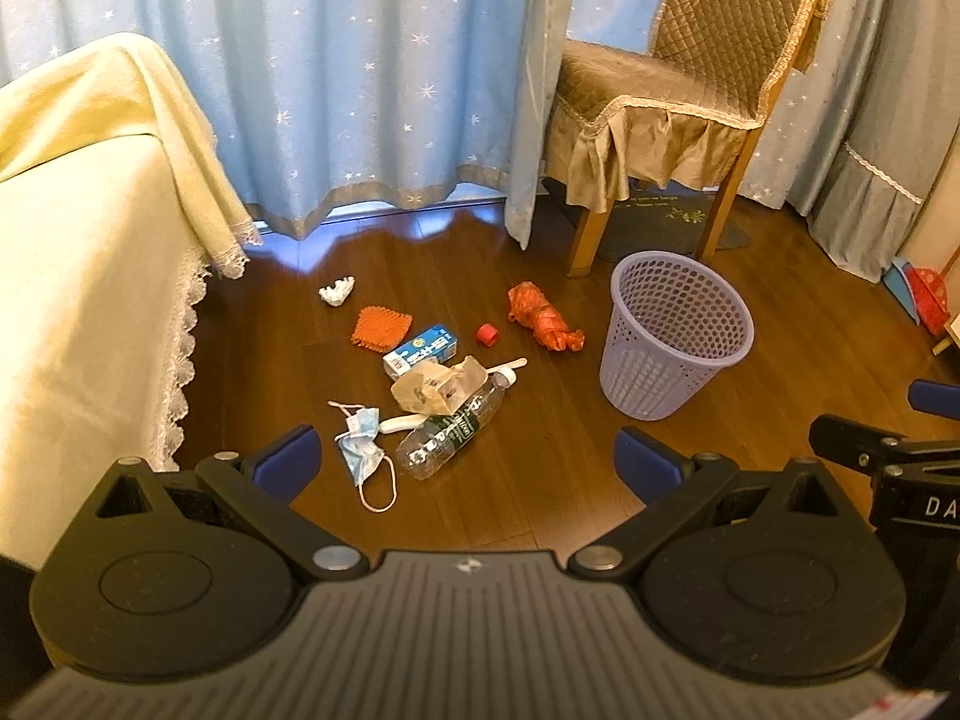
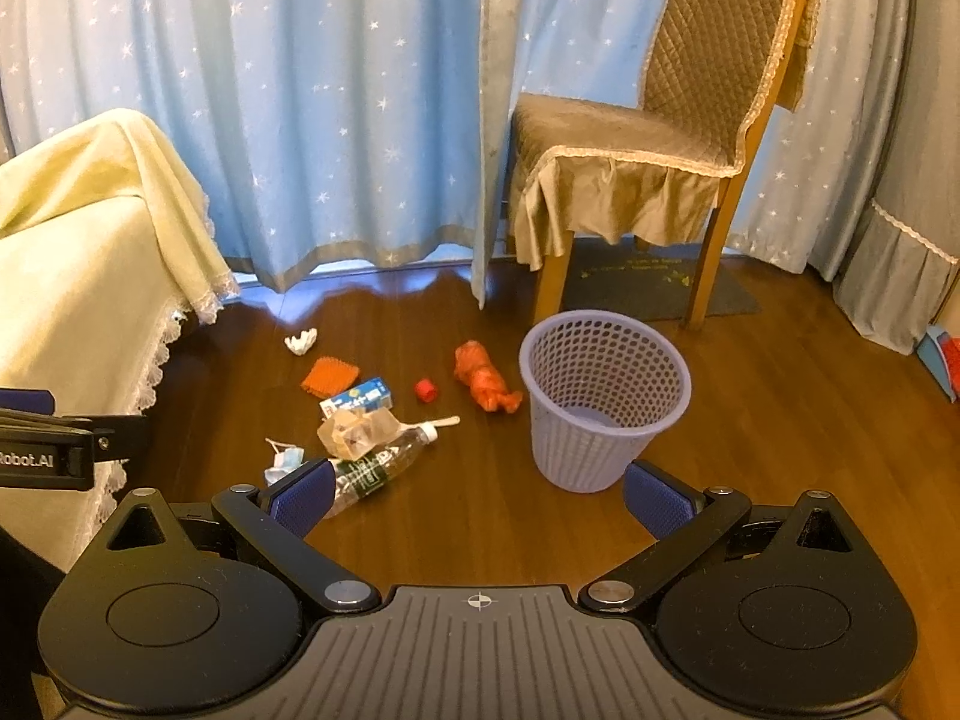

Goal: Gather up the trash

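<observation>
Floor lot, trash awaiting collection; nothing appears collected yet, to judge by the bare basket bottom.

- Left gripper [image 1: 468,468]: hovering above the floor, fingers spread wide, holding nothing.
- Right gripper [image 2: 480,495]: likewise hovering, fingers released and empty.
- Lilac mesh waste basket [image 1: 675,339]: standing upright at the right, just in front of the covered chair [image 1: 666,102].
- Clear plastic bottle [image 1: 450,435]: lying on its side nearest the grippers, crumpled tan wrapper [image 1: 435,387] resting against it.
- Face mask [image 1: 363,447]: lying left of the bottle.
- Blue and white carton [image 1: 420,351], orange mesh pad [image 1: 381,327], white crumpled paper [image 1: 337,291]: lying farther off, toward the curtain.
- Red cap [image 1: 488,335] and knotted orange bag [image 1: 543,318]: lying between the pile and the basket.

Handling advice: starting with the nearest piece, the bottle, seems sensible. Closing across its body, not along it, should be keeping it from rolling; lifting it slowly should be letting the wrapper slide off rather than scatter.
</observation>
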Motion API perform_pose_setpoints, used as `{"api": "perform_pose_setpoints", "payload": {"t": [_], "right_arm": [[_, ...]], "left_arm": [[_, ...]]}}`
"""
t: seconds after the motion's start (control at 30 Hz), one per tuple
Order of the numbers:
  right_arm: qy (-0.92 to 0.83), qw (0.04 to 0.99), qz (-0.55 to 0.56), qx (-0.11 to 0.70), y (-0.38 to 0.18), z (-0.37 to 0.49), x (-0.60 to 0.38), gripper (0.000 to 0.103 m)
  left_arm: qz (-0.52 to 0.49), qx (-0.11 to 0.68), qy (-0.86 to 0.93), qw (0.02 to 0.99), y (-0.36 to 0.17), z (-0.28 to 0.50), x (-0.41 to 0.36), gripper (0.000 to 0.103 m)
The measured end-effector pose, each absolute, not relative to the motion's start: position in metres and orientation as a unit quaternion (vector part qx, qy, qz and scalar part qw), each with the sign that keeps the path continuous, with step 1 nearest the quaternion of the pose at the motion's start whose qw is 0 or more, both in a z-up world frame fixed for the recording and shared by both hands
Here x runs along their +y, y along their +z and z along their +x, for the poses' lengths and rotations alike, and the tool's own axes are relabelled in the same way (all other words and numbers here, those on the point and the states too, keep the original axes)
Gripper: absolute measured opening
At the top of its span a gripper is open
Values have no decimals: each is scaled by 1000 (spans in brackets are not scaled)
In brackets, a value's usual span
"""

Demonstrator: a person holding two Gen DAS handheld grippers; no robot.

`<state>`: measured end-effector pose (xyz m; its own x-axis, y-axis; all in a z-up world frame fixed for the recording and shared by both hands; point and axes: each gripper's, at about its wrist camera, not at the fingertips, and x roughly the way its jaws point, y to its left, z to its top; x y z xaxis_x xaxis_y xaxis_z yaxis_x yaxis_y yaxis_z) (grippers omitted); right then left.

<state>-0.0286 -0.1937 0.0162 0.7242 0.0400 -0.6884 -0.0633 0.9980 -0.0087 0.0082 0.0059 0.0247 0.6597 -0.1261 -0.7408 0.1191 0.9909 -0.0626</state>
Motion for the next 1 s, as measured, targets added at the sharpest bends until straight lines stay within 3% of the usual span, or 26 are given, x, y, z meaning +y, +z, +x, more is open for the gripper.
{"api": "perform_pose_setpoints", "payload": {"t": [0.37, 0.9, 1.0], "right_arm": [[11, 927, -19, 375, -2, -4, -209, 100], [18, 917, -60, 393, -76, 105, -245, 100], [27, 913, -86, 397, -98, 128, -247, 95]], "left_arm": [[-12, 411, -93, 907, 0, 43, 9, 102], [6, 414, -101, 905, -62, 147, 3, 102], [13, 425, -107, 899, -76, 168, 2, 102]]}}
